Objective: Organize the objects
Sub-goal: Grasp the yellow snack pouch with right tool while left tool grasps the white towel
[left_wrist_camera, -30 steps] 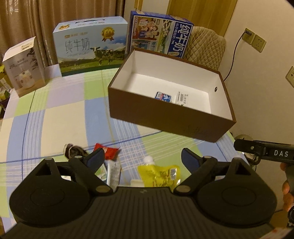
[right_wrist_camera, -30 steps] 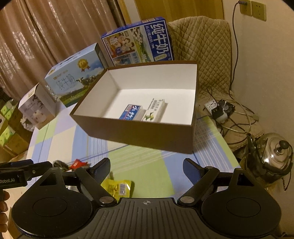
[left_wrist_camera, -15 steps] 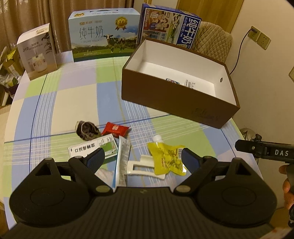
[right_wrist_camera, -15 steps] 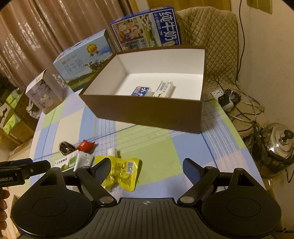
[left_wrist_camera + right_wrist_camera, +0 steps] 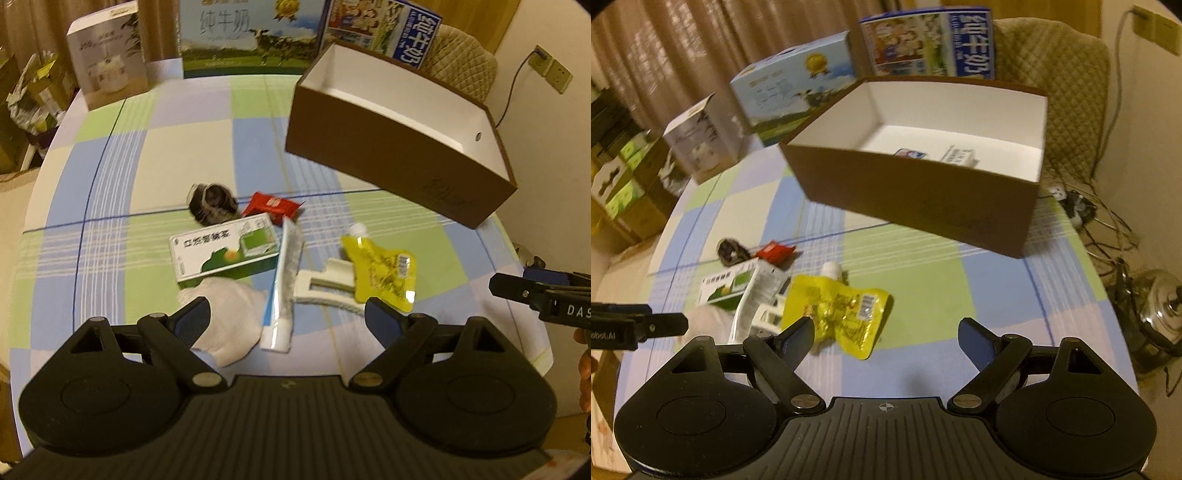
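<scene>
Brown cardboard box (image 5: 923,199) stands open at the far right corner of the checked table (image 5: 110,206); its white interior holds only two small cartons, a blue one (image 5: 911,153) and a white one (image 5: 958,156), lying side by side on the floor against the near wall; ample room remains. Loose items lie clustered near the table's front edge: green-and-white carton (image 5: 225,247), white cloth (image 5: 229,317), yellow spouted pouch (image 5: 382,271), toothpaste tube (image 5: 284,284), red sachet (image 5: 271,205). Left gripper (image 5: 288,321) and right gripper (image 5: 886,338) both hover with fingers wide and empty. Recommended: take the pouch by its flat body, clear of the white holder (image 5: 325,288) beneath it; lift fully before crossing the box wall.
</scene>
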### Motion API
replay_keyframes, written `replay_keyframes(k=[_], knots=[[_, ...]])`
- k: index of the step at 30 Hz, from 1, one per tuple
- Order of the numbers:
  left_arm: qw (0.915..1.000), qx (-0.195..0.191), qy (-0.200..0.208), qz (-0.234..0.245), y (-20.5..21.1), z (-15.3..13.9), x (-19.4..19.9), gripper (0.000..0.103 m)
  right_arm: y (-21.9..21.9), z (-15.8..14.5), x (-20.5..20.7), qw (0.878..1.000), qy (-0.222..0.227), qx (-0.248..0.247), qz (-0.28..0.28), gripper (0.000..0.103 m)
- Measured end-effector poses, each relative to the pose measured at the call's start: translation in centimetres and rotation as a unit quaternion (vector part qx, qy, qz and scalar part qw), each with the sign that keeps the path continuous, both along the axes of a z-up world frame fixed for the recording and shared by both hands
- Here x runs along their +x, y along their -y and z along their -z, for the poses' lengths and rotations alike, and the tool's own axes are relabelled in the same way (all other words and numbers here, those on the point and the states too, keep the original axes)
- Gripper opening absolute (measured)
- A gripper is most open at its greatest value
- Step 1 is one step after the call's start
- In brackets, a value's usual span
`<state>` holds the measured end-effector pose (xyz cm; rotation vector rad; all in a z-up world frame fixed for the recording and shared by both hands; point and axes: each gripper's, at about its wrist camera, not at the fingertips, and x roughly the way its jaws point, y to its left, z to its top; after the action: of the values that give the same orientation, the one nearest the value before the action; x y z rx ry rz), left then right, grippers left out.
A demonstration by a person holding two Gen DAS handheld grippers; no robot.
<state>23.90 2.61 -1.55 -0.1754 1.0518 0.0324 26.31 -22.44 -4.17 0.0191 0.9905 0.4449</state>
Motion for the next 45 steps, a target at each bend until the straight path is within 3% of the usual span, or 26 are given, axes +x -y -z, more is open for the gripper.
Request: replay_keyframes(k=[10, 17, 26, 37, 43, 44, 45], knots=[[0.9996, 0.012, -0.015, -0.023, -2.2, 2.3, -1.5, 0.087, -1.1, 2.5, 0.1, 0.998, 0.005, -0.004, -0.063, 0.083], [0.9981, 0.017, -0.023, -0.055, -4.0, 2.8, -1.8, 0.087, -2.4, 5.1, 0.8, 0.989, 0.024, -0.049, -0.141, 0.083], [0.9917, 0.023, -0.034, -0.122, -7.2, 3.1, -2.8, 0.087, -5.2, 8.5, 2.5, 0.948, 0.063, -0.106, -0.292, 0.083], [0.9829, 0.022, -0.051, -0.176, -8.7, 3.8, -4.5, 0.087, -8.5, 12.0, 4.7, 0.88, 0.085, -0.136, -0.447, 0.083], [0.9803, 0.022, -0.054, -0.189, -8.8, 4.0, -4.9, 0.087, -9.5, 12.9, 6.0, 0.877, 0.066, -0.102, -0.464, 0.082], [0.9801, 0.022, -0.054, -0.19, -8.8, 4.1, -5.0, 0.087, -9.5, 13.0, 6.2, 0.878, 0.063, -0.095, -0.465, 0.08], [0.98, 0.022, -0.054, -0.19, -8.8, 4.1, -5.0, 0.087, -9.4, 13.1, 6.3, 0.879, 0.056, -0.083, -0.467, 0.071]])
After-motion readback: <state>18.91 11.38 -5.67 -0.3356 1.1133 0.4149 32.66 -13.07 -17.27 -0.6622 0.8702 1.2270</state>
